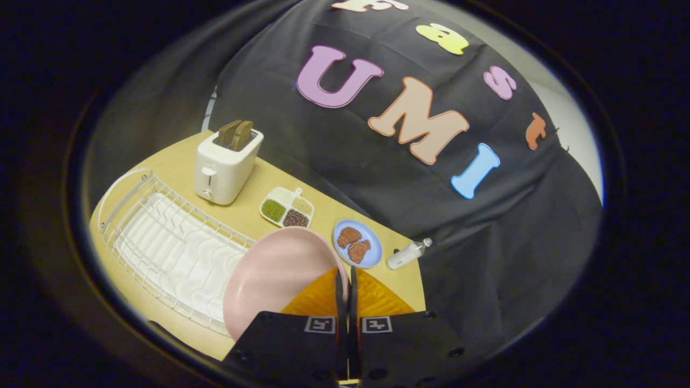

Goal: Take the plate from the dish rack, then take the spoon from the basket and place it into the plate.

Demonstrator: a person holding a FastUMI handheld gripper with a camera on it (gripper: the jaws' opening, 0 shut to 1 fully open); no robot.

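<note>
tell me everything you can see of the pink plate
The pink plate is round, plain and matte, likely plastic, with a shallow well and a raised rim. It looks empty. It is tilted, lifted clear of the white wire dish rack beside it, and its rim sits between the closed fingers of the gripper, which appear to pinch it. An orange basket lies behind its edge.

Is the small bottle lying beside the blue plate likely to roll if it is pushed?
Probably yes: the bottle lies on its side and looks round. It seems small, so likely light. The gripper is shut on the pink plate, far from it.
</note>
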